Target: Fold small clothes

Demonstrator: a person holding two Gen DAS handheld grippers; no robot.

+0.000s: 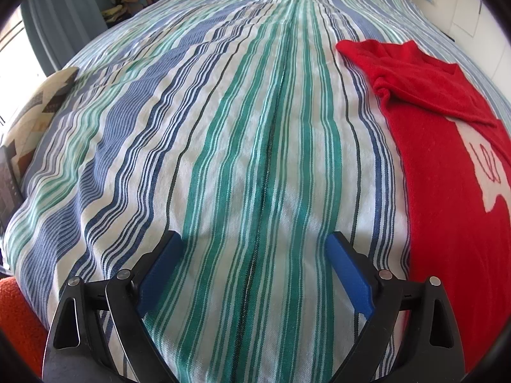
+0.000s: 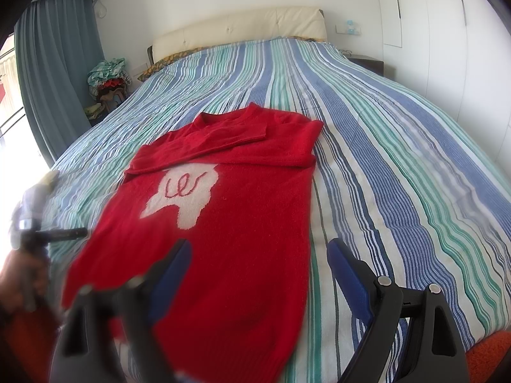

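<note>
Red knit is what we are working with: a small red sweater (image 2: 230,223) lies flat on the striped bedspread (image 2: 399,159), front up, its white patch (image 2: 183,194) showing, and both sleeves (image 2: 223,146) already crossed over the chest near the collar. Our right gripper (image 2: 260,255) hovers over the hem end with its jaws standing wide and nothing between them; our left gripper (image 1: 254,249) is equally wide and empty, hanging over bare bedspread just beside the sweater's left edge. With the sleeves in, we judge the next step to be folding the body in half, hem up to collar. To do it well, we should bring the left gripper over onto the garment first, then pinch the two hem corners at the same time, catching both layers of knit but not the bedspread beneath. Lifting evenly and laying the hem square on the shoulders should keep the sleeves from sliding out.
</note>
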